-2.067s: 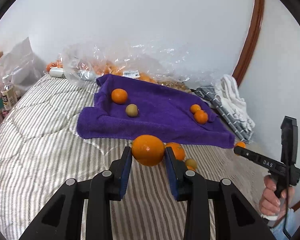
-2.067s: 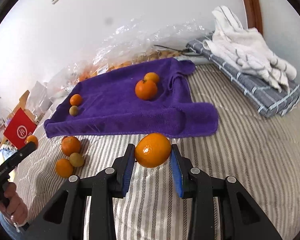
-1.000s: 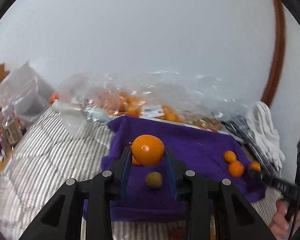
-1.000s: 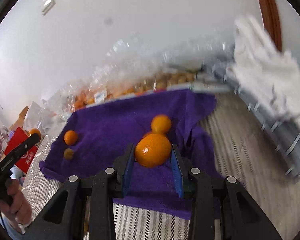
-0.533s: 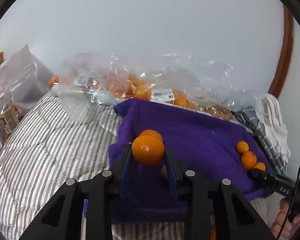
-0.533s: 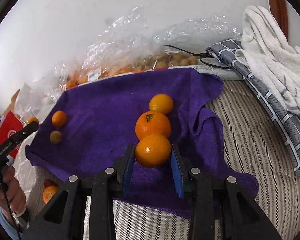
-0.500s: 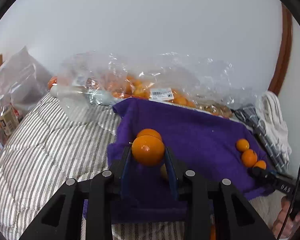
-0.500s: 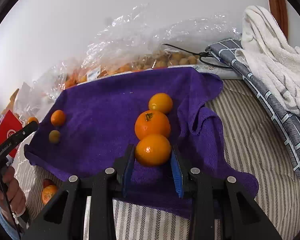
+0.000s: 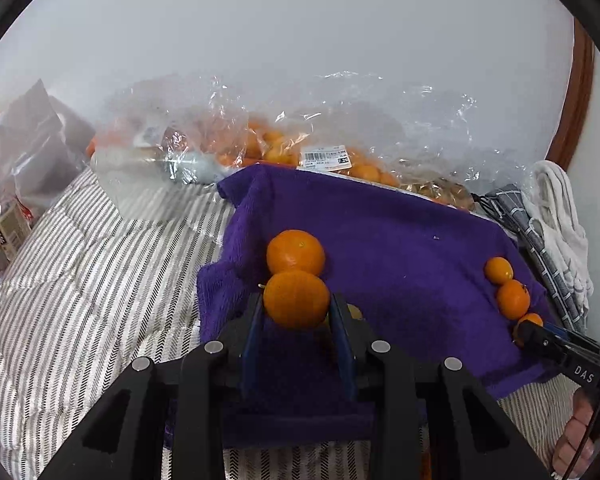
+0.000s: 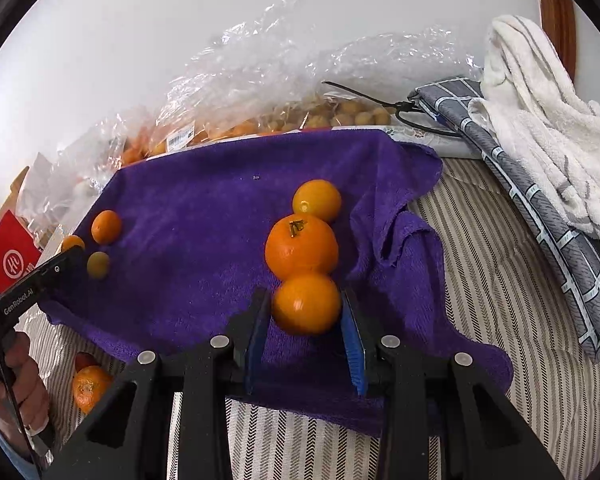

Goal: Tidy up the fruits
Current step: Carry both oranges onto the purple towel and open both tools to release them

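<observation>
A purple towel lies spread on the striped bed. My left gripper is shut on an orange, low over the towel's left part, just in front of a resting orange. A small greenish fruit peeks out behind its right finger. My right gripper is shut on another orange, close in front of a stemmed orange and a smaller yellow-orange fruit. Each gripper shows at the edge of the other's view, with a person's hand on its handle.
Clear plastic bags of fruit line the wall behind the towel. A grey checked cloth with a white towel lies to the right. Loose oranges rest on the striped bed cover. A red box stands at the left.
Both grippers carried their oranges from over the striped cover to over the purple towel. The left one has since sunk closer to the resting orange; the right one has tilted down slightly.
</observation>
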Motion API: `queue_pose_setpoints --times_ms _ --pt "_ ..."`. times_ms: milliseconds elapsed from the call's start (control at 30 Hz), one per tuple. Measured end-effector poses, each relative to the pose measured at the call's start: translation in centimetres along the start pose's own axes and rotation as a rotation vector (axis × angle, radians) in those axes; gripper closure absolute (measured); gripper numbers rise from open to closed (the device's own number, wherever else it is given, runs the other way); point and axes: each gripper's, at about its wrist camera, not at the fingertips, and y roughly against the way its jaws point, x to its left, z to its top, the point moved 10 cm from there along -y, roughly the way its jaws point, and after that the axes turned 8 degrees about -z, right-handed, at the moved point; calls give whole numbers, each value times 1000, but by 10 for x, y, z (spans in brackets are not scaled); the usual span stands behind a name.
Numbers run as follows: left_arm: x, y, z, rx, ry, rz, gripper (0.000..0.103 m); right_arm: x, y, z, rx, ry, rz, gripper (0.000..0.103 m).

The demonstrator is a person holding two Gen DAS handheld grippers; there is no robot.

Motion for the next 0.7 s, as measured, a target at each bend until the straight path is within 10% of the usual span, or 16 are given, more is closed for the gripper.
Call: queue_pose_setpoints --times_ms 400,700 --pt "-2 -3 -1 14 -15 17 71 -2 16 9 -69 -29 50 42" --pt "-3 0 0 0 -8 6 71 -5 16 9 -81 -46 52 42"
